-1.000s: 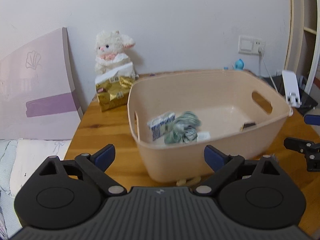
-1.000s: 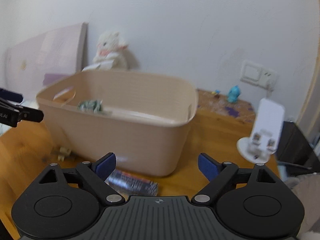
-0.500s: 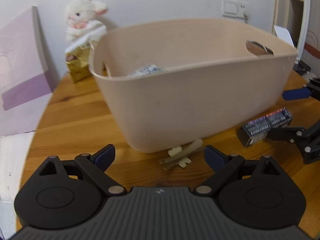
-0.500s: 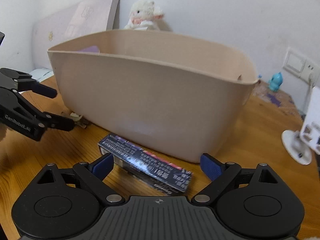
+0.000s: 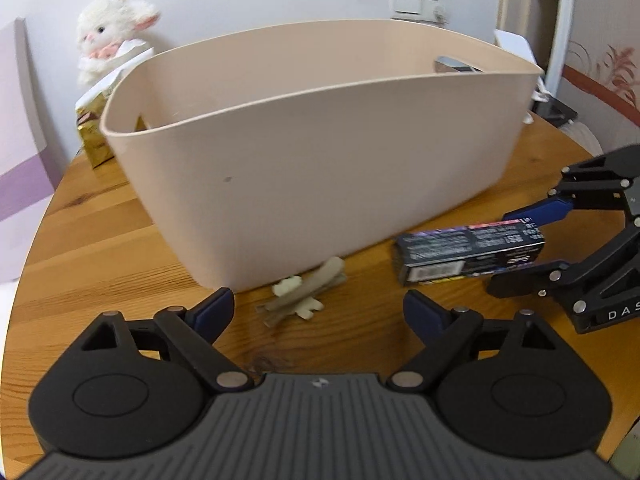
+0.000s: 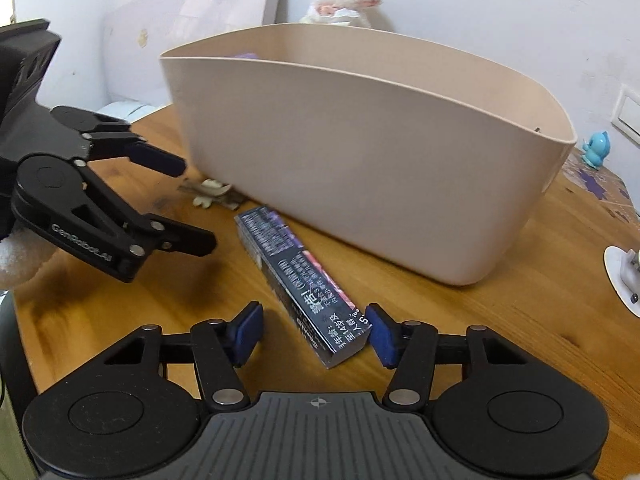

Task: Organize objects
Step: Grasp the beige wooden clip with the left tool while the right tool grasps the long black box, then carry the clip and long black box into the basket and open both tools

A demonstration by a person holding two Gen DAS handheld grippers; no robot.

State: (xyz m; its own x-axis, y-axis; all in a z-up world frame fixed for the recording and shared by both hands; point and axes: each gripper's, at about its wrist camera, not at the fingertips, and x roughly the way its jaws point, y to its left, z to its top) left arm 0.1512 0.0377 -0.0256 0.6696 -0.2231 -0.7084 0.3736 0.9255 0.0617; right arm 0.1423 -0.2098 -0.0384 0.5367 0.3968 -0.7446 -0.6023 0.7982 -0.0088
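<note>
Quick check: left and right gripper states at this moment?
Left gripper: open, empty, facing the small toy.
Right gripper: open around the dark box, not yet clamped.

ahead: beige bin [image 5: 320,152] wall blocks both grippers | left gripper [image 5: 316,306]: bare wooden table [image 5: 100,248] to its left, twig bundle [image 5: 304,294] between its spread fingers | right gripper [image 6: 314,330]: dark box [image 6: 296,276] fills part of its gap, open table beyond to the right

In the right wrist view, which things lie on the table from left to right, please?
Left gripper → sticks → dark box → beige tub → blue figure.
</note>
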